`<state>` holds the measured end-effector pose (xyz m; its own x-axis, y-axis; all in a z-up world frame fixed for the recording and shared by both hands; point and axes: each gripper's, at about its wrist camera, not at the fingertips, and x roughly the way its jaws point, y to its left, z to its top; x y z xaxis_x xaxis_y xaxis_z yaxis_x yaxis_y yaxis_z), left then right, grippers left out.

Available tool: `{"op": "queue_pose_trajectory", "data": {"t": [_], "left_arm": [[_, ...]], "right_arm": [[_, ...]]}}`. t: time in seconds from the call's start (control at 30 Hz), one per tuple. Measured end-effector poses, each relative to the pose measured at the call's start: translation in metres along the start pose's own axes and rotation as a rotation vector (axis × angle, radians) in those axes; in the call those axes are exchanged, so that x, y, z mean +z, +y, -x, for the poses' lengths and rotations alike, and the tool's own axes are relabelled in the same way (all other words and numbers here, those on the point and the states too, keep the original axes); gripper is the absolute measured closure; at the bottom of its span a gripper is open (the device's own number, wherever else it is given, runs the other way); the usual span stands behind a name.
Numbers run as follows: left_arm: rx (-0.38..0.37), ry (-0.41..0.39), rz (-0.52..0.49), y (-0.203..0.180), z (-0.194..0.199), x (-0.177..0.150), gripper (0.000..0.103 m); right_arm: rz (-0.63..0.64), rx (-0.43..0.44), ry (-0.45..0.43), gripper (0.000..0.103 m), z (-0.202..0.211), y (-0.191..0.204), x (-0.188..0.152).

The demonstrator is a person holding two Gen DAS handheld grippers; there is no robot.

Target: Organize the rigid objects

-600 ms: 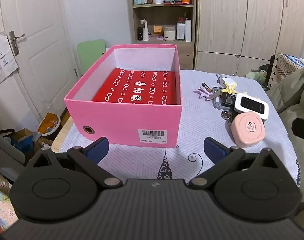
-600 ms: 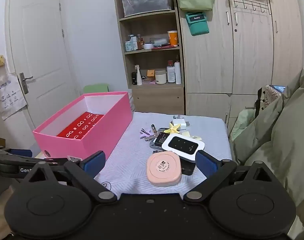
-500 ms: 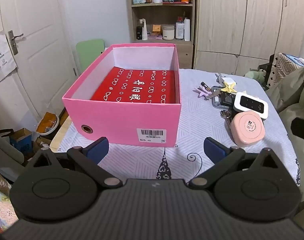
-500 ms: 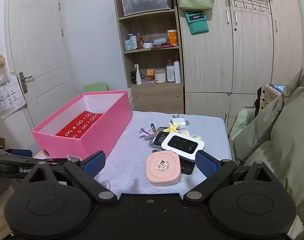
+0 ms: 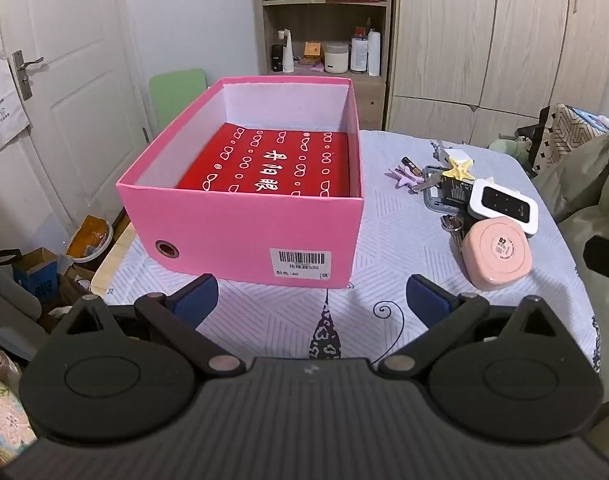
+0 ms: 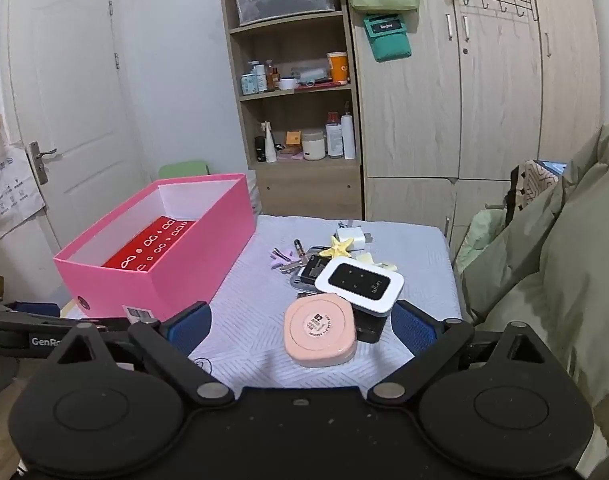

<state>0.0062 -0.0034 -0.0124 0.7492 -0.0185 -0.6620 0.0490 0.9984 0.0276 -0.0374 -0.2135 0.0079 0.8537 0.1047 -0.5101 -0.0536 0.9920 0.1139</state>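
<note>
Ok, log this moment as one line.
left gripper: open, empty | right gripper: open, facing round pink plastic case | open pink cardboard box: holds red sheet only

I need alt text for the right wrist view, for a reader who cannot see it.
The open right gripper points at a round-cornered peach plastic case on a pale patterned tablecloth. Behind the case lies a white router with a black face; an open pink cardboard box stands to the left.
</note>
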Motion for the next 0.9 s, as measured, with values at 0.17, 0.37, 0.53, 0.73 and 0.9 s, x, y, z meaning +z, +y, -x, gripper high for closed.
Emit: {"op": "queue_pose_trajectory", "data": {"t": [0.17,0.37,0.53,0.73,0.9], "left_arm": [[0.011,0.009,0.01,0.001,-0.0043,-0.0007,0.0],[0.046,0.007,0.013,-0.0006,-0.0077,-0.0001,0.0],[0.051,0.003,0.013,-0.0013,-0.0068,-0.0016,0.0],[0.055,-0.007,0.002,-0.002,-0.0048,-0.0013,0.0],[0.055,-0.011,0.003,-0.0026,-0.003,-0.0009,0.0]], "right_arm": [[-0.02,-0.019,0.0,0.004,-0.0051,-0.0051,-0.0013],[-0.045,-0.022,-0.016,0.004,-0.0033,-0.0087,-0.001],[-0.041,-0.02,-0.016,0.004,-0.0036,-0.0093,-0.0028],[-0.044,-0.017,-0.016,0.004,-0.0049,-0.0084,-0.0032],[-0.044,-0.015,-0.017,0.004,-0.0052,-0.0087,-0.0033]]}}
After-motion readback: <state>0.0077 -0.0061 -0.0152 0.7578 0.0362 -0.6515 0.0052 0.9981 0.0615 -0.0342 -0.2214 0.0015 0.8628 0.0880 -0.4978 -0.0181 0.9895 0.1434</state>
